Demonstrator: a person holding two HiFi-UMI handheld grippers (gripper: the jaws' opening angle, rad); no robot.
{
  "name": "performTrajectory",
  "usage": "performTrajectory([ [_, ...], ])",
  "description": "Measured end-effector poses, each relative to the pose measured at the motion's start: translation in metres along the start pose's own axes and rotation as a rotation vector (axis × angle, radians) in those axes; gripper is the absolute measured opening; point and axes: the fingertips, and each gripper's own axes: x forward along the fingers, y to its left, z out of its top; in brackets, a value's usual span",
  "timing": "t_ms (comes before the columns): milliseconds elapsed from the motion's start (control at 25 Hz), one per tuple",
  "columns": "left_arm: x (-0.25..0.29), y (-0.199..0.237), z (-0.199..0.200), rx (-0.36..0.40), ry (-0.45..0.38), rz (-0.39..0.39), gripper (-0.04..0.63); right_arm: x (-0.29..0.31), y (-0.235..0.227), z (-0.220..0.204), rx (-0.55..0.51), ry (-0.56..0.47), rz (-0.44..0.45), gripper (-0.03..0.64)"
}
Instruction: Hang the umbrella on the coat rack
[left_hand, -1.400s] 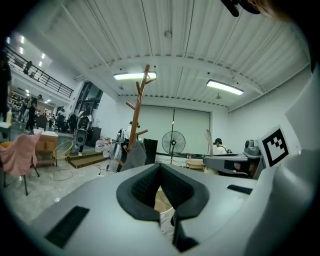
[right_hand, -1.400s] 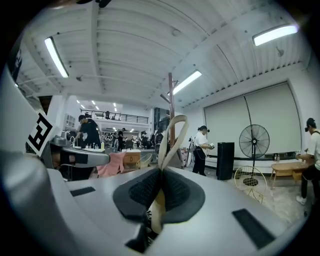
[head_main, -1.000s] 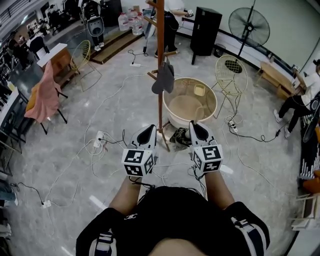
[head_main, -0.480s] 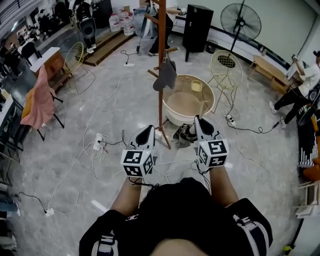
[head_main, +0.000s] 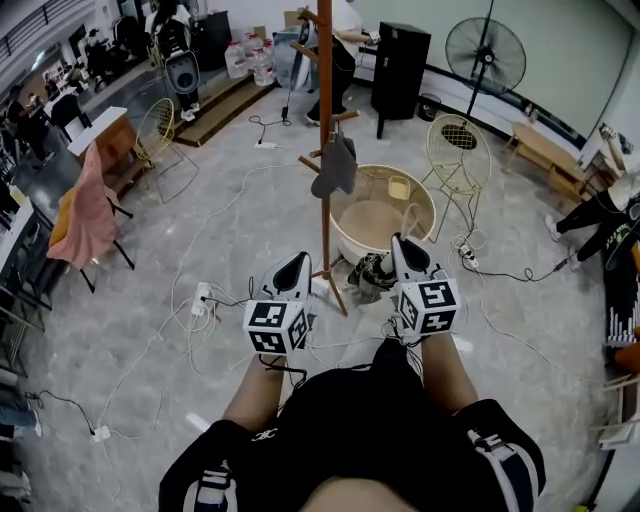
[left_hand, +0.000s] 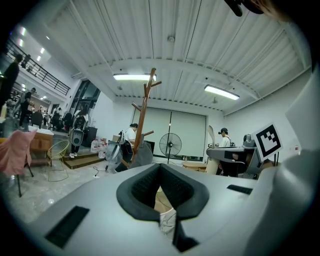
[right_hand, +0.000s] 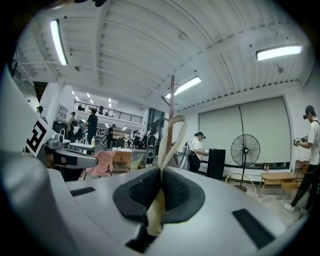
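A cream loop (right_hand: 178, 119), most likely the umbrella's strap, stands up tall from the right gripper (right_hand: 160, 172). The jaws squeeze it tight. The rest of the umbrella is hidden. The coat rack (head_main: 322, 150) stands straight ahead. Its pole is right behind the loop, and its pegs are higher up. The left gripper (left_hand: 160, 170) is pressed together and holds nothing.

Grey marbled floor (head_main: 130, 380), a white power strip (head_main: 200, 299) lying on it. A standing fan (head_main: 485, 55) and black speaker (head_main: 400, 65) by the pale wall (head_main: 570, 60). Wire chair (head_main: 455, 150), round beige tub (head_main: 385, 215). Strip lights (left_hand: 134, 77) on the ribbed ceiling (left_hand: 200, 45).
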Motion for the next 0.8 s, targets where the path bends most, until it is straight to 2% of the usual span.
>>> performTrajectory([
  [200, 0.064, 0.003, -0.002, 0.020, -0.004, 0.038, 0.015, 0.046, -0.046, -0.008, 0.000, -0.019, 0.058, 0.018],
  [440, 0.164, 0.002, 0.008, 0.029, -0.012, 0.102, 0.015, 0.117, -0.108, -0.013, -0.035, -0.044, 0.195, 0.018],
  [800, 0.328, 0.002, 0.019, 0.023, 0.033, 0.221, 0.015, 0.241, -0.234, -0.009, -0.075, -0.058, 0.346, 0.018],
])
